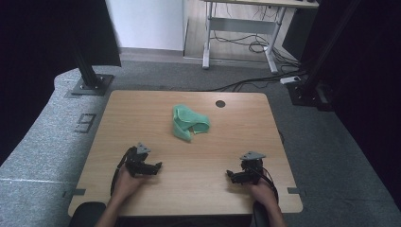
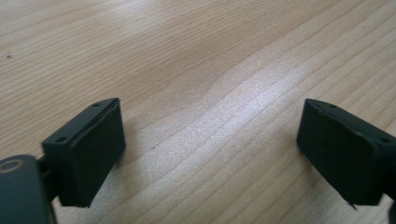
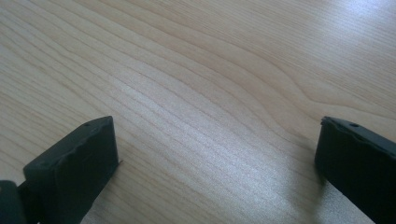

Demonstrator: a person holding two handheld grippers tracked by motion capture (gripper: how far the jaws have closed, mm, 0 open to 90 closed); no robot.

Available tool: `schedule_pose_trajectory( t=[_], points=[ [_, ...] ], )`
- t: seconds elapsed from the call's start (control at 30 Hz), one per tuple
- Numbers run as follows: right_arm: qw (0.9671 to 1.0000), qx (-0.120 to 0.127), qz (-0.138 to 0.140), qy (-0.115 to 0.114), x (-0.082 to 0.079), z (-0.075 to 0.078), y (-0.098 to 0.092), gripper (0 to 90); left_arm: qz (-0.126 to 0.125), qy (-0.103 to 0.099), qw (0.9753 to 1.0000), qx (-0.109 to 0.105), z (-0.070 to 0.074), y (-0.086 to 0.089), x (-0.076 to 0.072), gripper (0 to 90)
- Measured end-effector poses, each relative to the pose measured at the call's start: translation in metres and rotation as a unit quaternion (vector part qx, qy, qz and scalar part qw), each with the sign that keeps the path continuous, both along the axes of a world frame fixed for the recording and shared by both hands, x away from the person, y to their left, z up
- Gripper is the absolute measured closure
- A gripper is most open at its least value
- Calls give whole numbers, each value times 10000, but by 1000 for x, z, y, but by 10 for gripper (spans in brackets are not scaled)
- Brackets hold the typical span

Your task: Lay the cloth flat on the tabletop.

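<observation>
A crumpled green cloth (image 1: 188,122) lies on the wooden table (image 1: 142,113), a little behind its middle. My left gripper (image 1: 158,165) rests low over the front left of the table, jaws pointing right, well short of the cloth. My right gripper (image 1: 229,174) sits at the front right, jaws pointing left. In the left gripper view the gripper (image 2: 210,144) stands open, with bare wood between its pads (image 2: 88,149). In the right gripper view the gripper (image 3: 217,168) is open too, with nothing between its pads (image 3: 74,172).
A round cable hole (image 1: 220,103) sits near the table's back edge. Black frame posts (image 1: 87,66) stand on the grey floor at the back left and back right. A white desk frame (image 1: 239,33) with loose cables is farther back.
</observation>
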State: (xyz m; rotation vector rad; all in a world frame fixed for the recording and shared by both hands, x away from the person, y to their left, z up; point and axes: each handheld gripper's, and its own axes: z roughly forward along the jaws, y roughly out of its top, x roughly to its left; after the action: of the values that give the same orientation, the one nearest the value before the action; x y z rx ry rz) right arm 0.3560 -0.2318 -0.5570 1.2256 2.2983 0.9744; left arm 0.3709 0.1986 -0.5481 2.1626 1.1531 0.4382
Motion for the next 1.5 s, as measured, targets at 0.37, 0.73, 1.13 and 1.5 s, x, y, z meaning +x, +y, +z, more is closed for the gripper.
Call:
schedule_pose_trajectory(
  t=[0.37, 0.73, 1.13, 1.5],
  points=[
    [10000, 1, 1, 0, 0, 0, 0, 0, 166, -21, 9999, -12, 0, -1, 1, 78],
    [10000, 2, 13, 4, 0, 0, 0, 0, 136, -17, 9999, -16, 0, -1, 2, 78],
    [10000, 3, 14, 4, 0, 0, 0, 0, -100, 14, 9999, -6, 2, -3, 3, 109],
    [10000, 2, 14, 5, 0, 0, 0, 0, -441, -37, 9990, -45, 16, -19, 9, 194]
  ],
)
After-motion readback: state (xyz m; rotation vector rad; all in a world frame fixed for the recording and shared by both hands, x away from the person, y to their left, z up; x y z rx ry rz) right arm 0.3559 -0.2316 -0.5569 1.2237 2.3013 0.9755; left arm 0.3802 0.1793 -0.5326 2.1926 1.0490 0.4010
